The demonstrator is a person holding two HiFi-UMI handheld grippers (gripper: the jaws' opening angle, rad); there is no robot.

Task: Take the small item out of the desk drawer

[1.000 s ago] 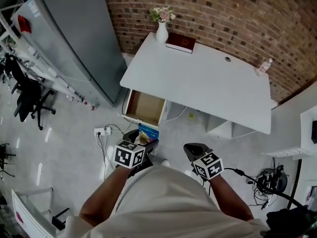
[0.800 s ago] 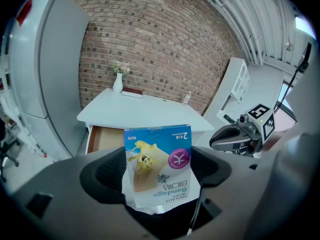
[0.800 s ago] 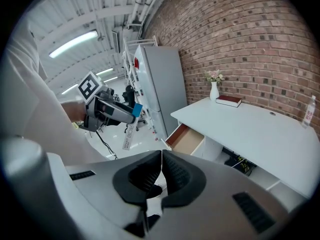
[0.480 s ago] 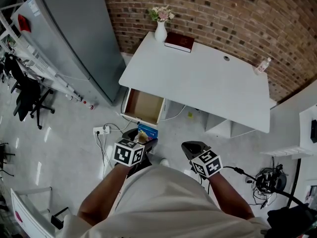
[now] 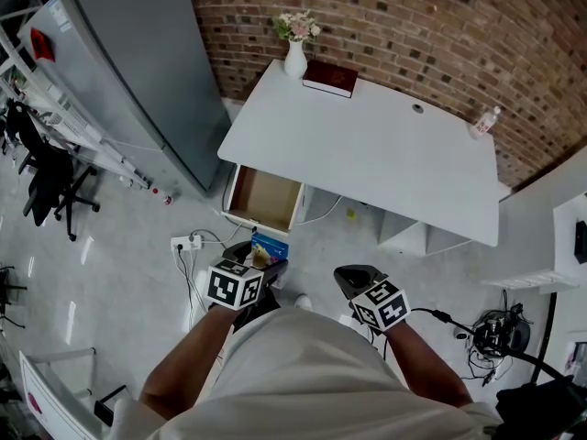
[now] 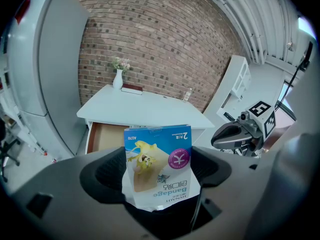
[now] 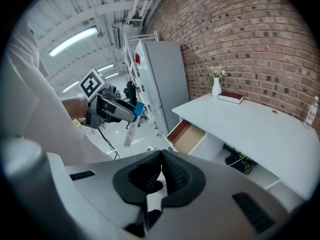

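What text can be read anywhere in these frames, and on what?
"Bandage": upside down on the packet in the left gripper jaws.
"HYNAUT": small print just by it.
Corner print on the packet: too small to trust.
On the desk, book and bottle label: unreadable.

Drawer [image 5: 266,198] open at 12 o'clock, reachable from above at its front; desk top [image 5: 367,154] overhangs its rear. Grey cabinet [image 5: 138,71] walls off 11. Power strip [image 5: 186,242] w/ cables on floor at 10. Desk mid bare; vase [image 5: 295,60] & book [image 5: 331,78] at far edge.
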